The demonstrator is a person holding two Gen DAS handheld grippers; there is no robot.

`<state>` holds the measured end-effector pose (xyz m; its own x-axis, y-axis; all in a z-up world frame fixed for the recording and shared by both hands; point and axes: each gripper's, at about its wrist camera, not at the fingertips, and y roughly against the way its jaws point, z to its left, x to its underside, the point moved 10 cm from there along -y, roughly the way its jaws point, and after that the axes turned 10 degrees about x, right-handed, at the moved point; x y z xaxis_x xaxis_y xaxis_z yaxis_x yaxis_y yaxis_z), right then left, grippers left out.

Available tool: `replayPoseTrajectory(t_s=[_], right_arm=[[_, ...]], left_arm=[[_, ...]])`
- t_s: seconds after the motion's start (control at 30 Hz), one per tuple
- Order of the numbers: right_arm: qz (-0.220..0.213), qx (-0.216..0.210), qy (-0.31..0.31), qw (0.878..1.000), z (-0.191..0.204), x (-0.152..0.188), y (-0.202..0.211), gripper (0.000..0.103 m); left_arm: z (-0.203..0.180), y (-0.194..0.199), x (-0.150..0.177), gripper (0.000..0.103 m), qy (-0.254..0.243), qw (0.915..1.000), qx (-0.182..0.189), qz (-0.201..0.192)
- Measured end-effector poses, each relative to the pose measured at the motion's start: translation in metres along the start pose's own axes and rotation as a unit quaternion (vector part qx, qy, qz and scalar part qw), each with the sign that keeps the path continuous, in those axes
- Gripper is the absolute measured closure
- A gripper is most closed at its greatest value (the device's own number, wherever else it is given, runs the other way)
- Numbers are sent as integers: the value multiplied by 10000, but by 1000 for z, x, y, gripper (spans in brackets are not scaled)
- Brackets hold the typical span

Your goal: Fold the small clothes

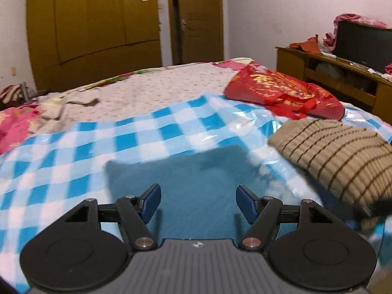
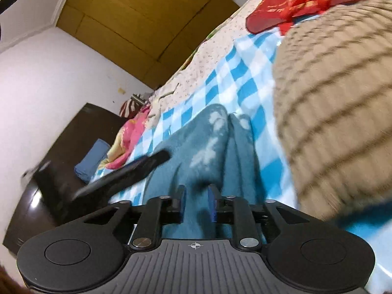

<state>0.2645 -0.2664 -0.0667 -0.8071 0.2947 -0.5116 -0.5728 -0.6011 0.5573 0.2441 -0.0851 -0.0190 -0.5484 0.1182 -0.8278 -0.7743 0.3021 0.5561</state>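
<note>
Right wrist view shows the right gripper [image 2: 197, 204] apparently pinching the teal cloth [image 2: 196, 147] mid-fold on the bed [image 2: 220, 78], the left gripper [image 1: 198, 202] wide and empty; next, lay that edge over.

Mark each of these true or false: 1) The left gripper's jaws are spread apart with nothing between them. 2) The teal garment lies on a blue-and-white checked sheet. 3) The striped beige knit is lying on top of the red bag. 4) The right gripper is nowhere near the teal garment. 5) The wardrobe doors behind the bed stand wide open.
1) True. The left gripper is open and holds nothing.
2) True. The teal garment rests on the checked sheet.
3) False. The striped beige knit lies on the checked sheet, nearer than the red bag.
4) False. The right gripper has teal fabric between its fingers.
5) False. The wardrobe doors are closed.
</note>
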Motion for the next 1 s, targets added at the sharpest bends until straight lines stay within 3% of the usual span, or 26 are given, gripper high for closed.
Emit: replayPoseTrajectory(t_s=[0.13,0.23,0.37,0.4,0.47,0.63,0.73,0.8,0.9,1.0], right_arm=[[197,464,263,9984,11,-4,-39,54],[350,971,594,9929,18,-6,-59,70],[244,983,942,9904,31,-13,-40,81],[223,1027,897,9904,27,-14,-41,81],[392,1241,474,9904,3,-8,-54,82],[306,1182,-157,9924,-12,1,-49,81],[413,1214,-53,9917,-3,-1,-44,71],[337,1353,374,9895,12,-6,-39,66],[198,1514,965,9836,32,-15,-46,43],[149,1710,1211,9777,40,-23,-64,43]], left_arm=[[20,22,31,23,71,9996,-274,53],[31,28,49,21,408,9989,-228,30],[37,45,43,22,621,9970,-212,-405],[38,47,43,21,632,9967,-219,-461],[39,32,57,20,784,9966,-117,-210],[43,28,69,19,1144,9932,90,-219],[45,29,74,19,1261,9917,136,-225],[45,30,76,19,1373,9901,169,-246],[41,30,77,19,1392,9896,251,-251],[35,30,76,19,1258,9913,306,-245]])
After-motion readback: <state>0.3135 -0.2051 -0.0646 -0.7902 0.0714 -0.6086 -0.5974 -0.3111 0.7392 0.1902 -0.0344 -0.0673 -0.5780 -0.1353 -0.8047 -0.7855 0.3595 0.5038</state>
